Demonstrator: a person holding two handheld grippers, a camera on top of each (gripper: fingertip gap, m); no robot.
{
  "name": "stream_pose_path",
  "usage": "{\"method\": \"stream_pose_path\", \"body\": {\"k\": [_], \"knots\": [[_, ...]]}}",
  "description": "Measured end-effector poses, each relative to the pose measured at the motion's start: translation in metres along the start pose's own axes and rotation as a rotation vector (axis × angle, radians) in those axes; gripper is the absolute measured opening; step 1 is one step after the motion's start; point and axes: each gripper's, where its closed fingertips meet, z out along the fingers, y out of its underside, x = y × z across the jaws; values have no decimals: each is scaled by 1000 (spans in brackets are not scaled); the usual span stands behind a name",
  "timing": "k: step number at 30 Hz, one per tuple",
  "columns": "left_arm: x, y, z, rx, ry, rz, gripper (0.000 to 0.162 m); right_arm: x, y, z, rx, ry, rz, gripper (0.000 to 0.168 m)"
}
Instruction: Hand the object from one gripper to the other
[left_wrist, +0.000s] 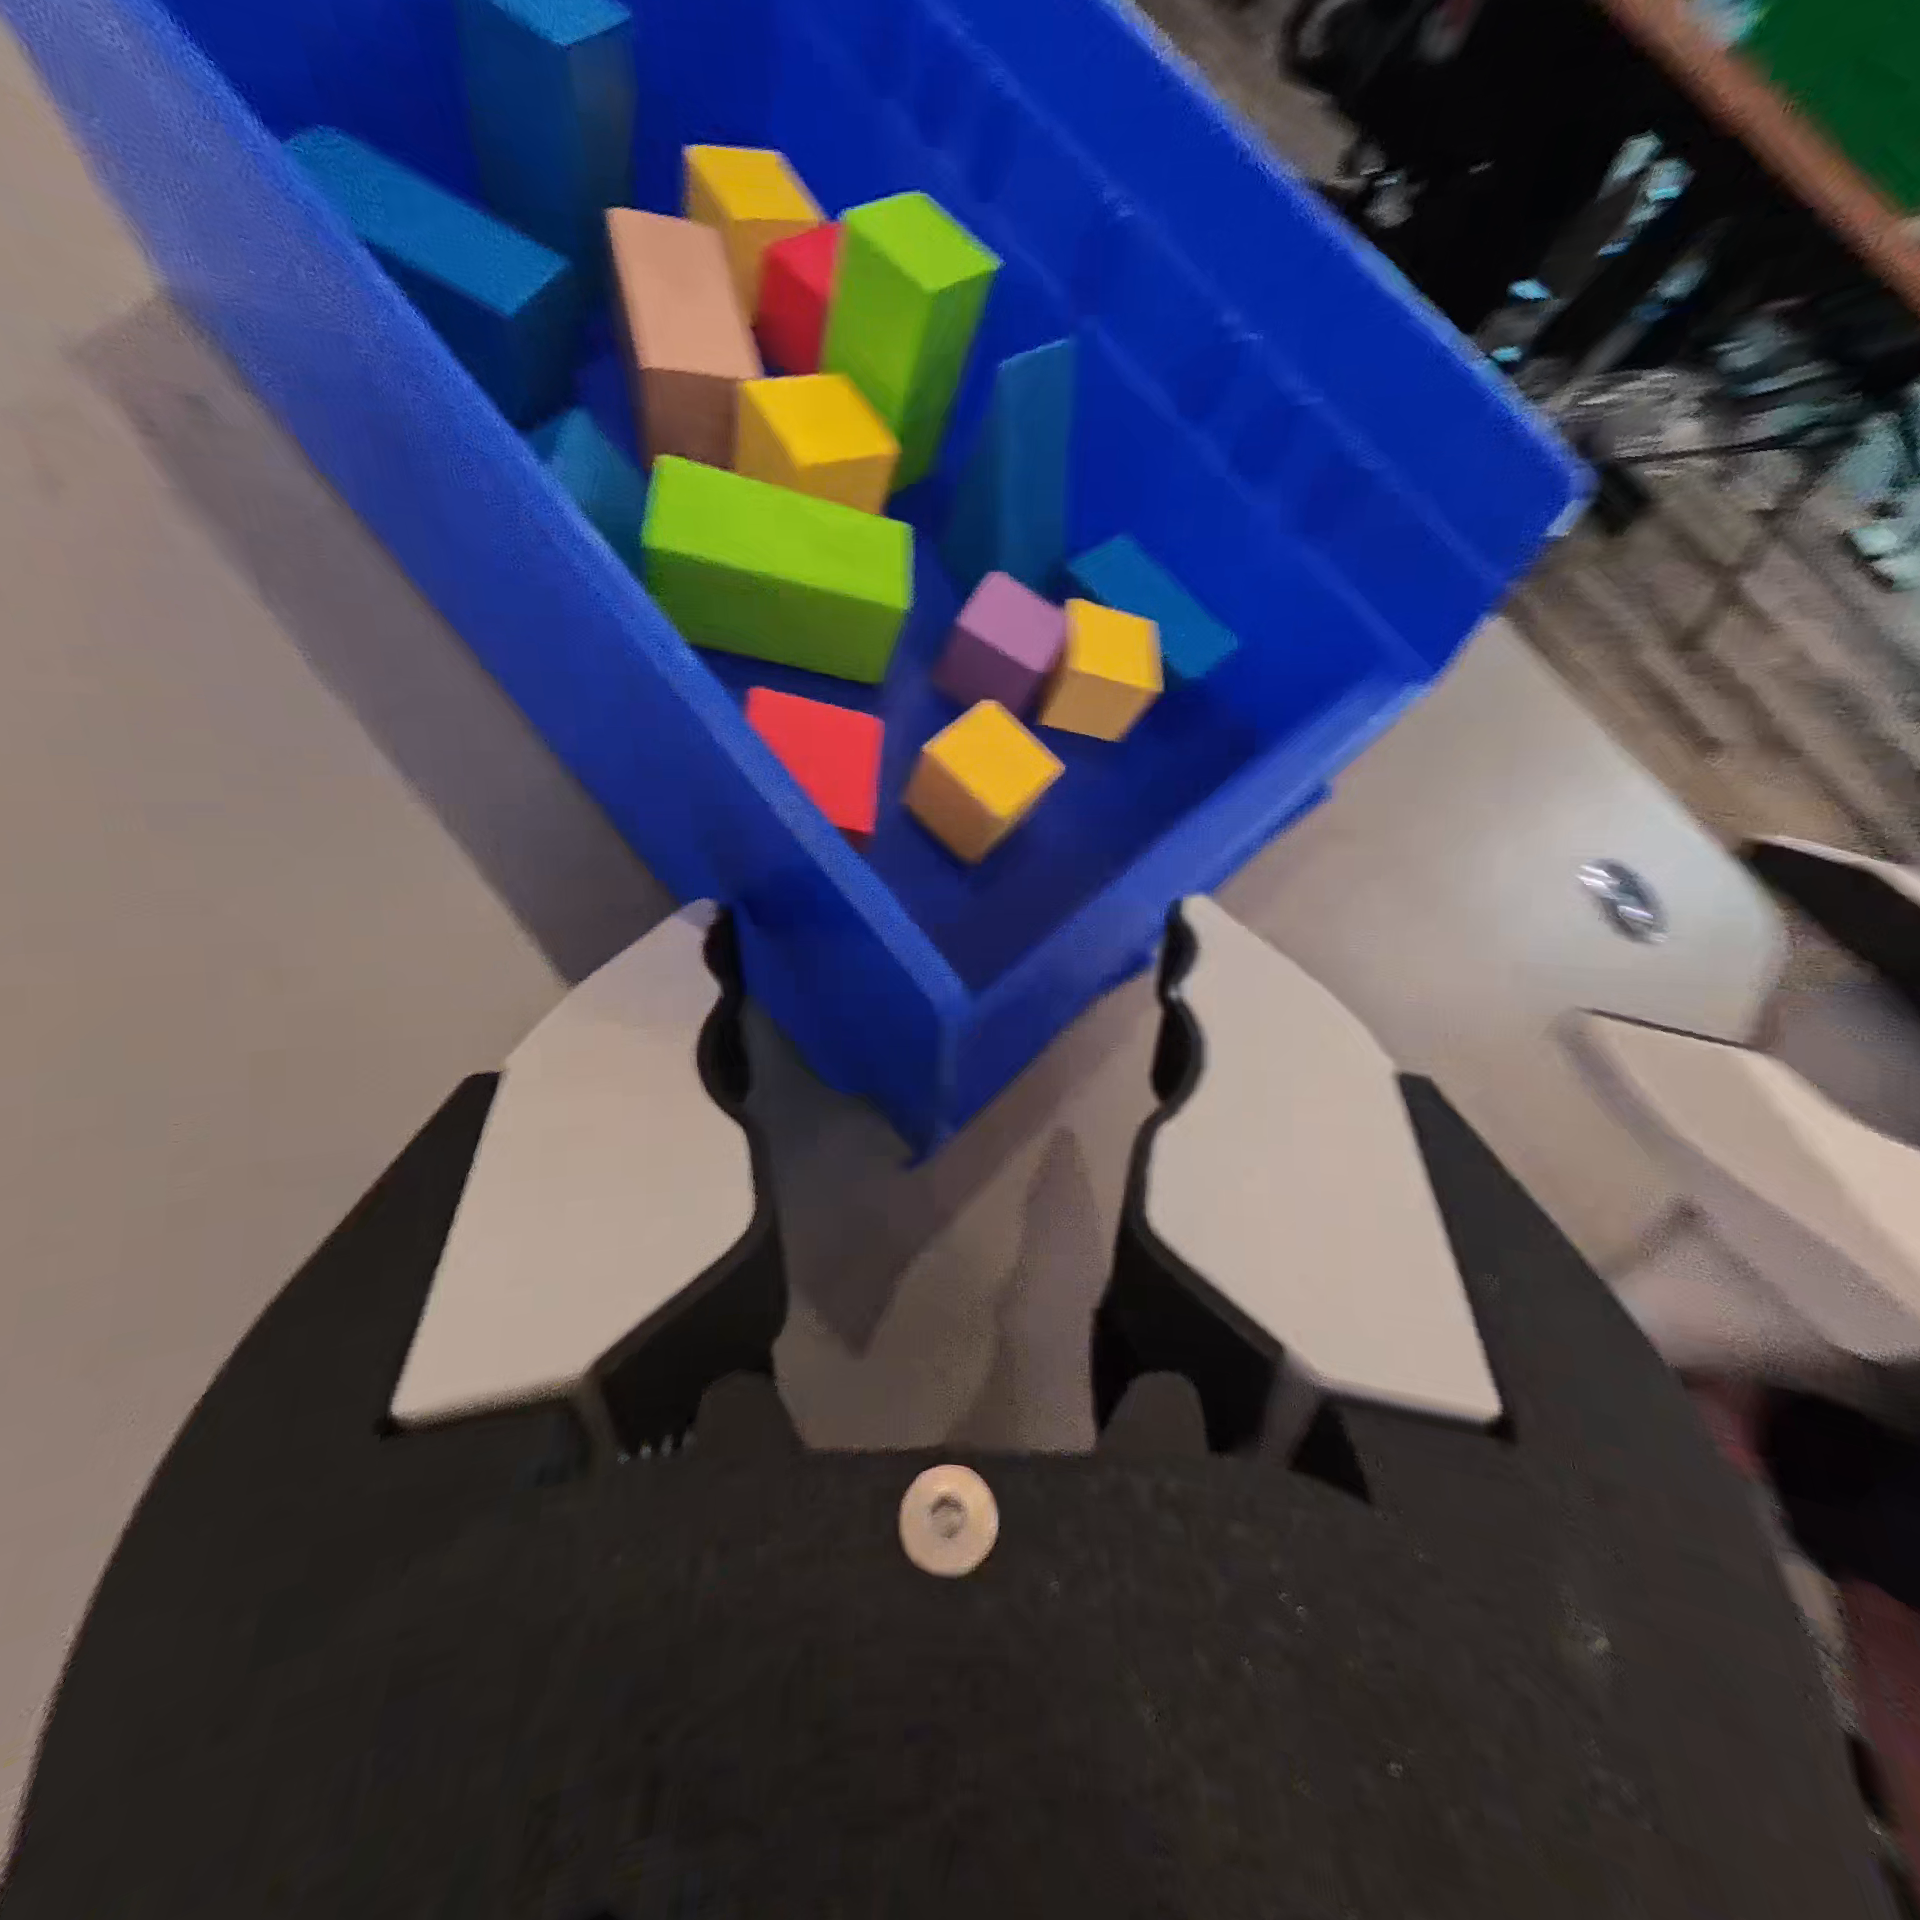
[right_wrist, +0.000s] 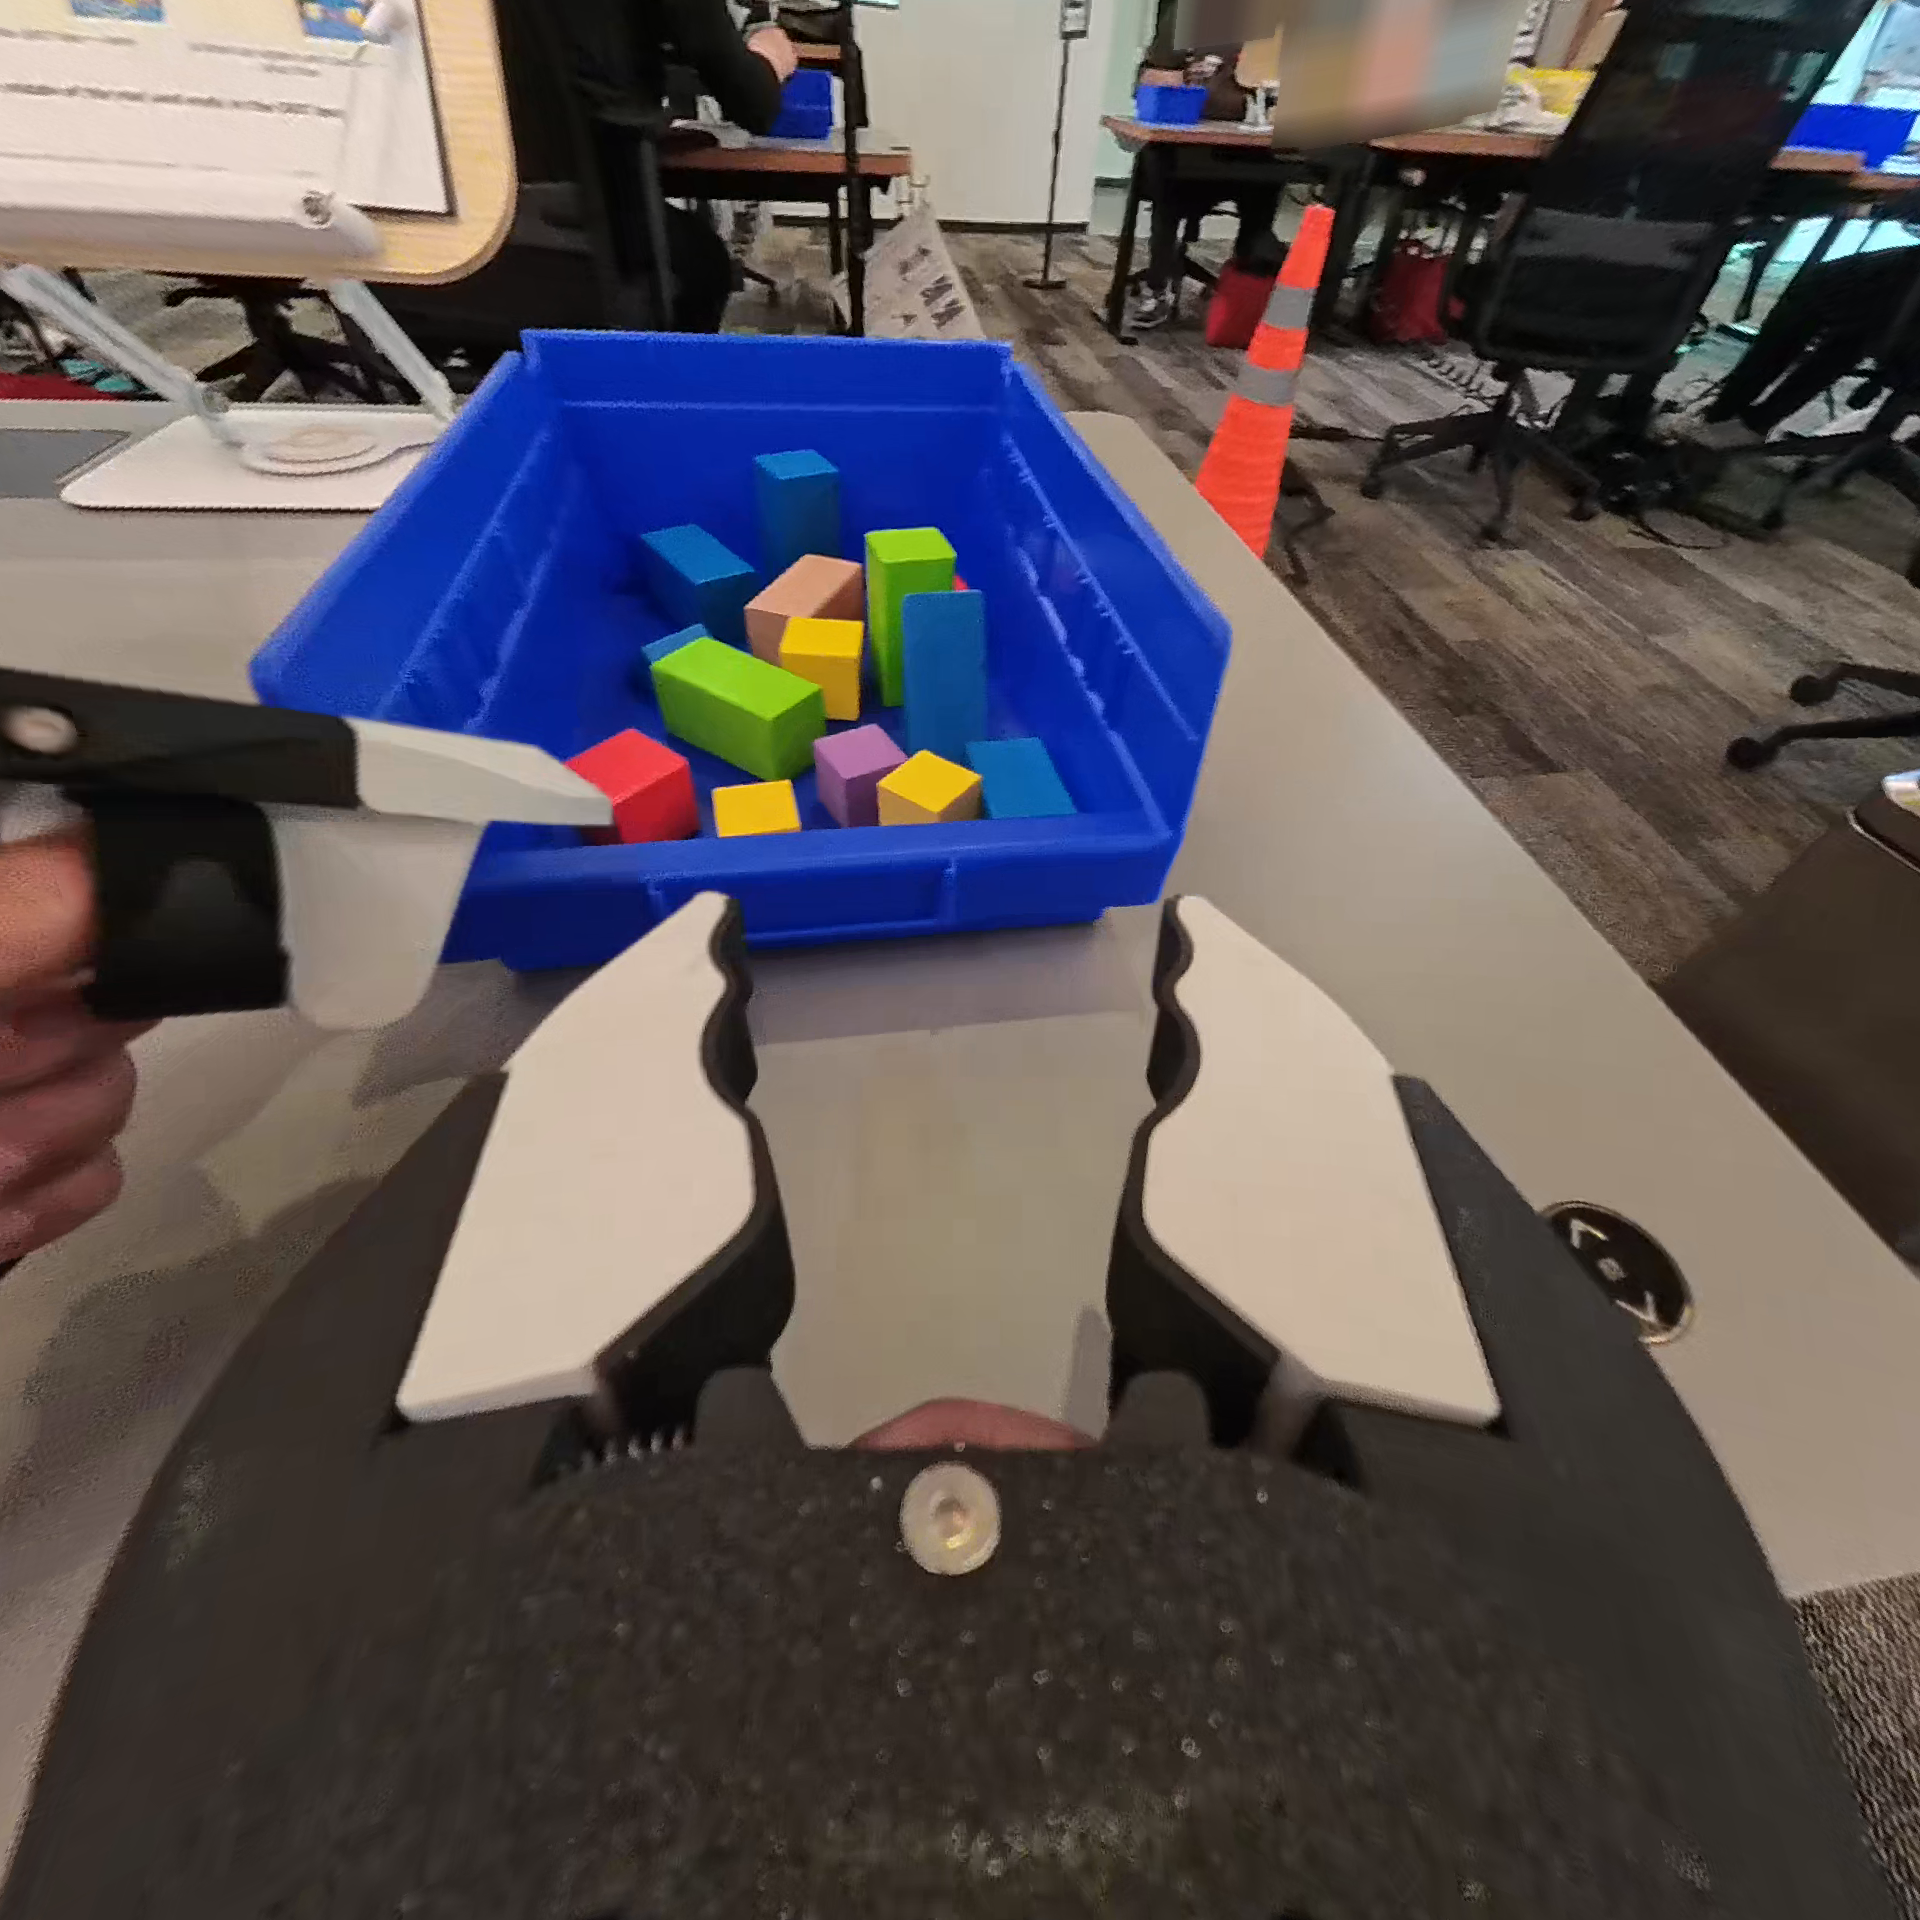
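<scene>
I see both jaws spread and empty, left gripper (right_wrist: 582, 800) mid-left of frame, tips at the red wooden cube (right_wrist: 636, 781) inside the blue plastic bin (right_wrist: 831, 883), right gripper (right_wrist: 948, 935) lower centre, short of the bin.

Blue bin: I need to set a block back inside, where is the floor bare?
Inside the blue bin, the floor is bare along the left wall and in the far left corner. Blocks crowd the middle and near right, around the lying green block.

Grey table (right_wrist: 1351, 935), blue bin (right_wrist: 831, 883) and white stand base (right_wrist: 239, 468) on top.
</scene>
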Motion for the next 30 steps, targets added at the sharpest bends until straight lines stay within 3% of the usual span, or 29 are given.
{"method": "stream_pose_path", "body": {"k": [2,7,11,15,18,19,24,30], "knots": [[-16,2,3,-3,-61,-23,41,4,0,0,1,11,15,74],[-53,4,-21,5,-227,-65,16,2,3,5,-34,-4,67,73],[-54,17,-42,-7,-246,-52,12,4,11,11,-79,77,69,51],[-56,30,-58,18,-221,-71,10,-1,15,16,-80,97,91,45],[-55,35,-67,25,-207,-48,10,-18,19,19,-96,25,170,9],[-56,36,-70,33,-209,-45,10,-18,20,17,-105,44,175,5],[-73,33,-102,73,-238,-47,11,-48,8,16,-131,22,159,2],[-137,25,-168,144,-371,-56,9,-135,-20,26,-43,-86,106,3]]}}
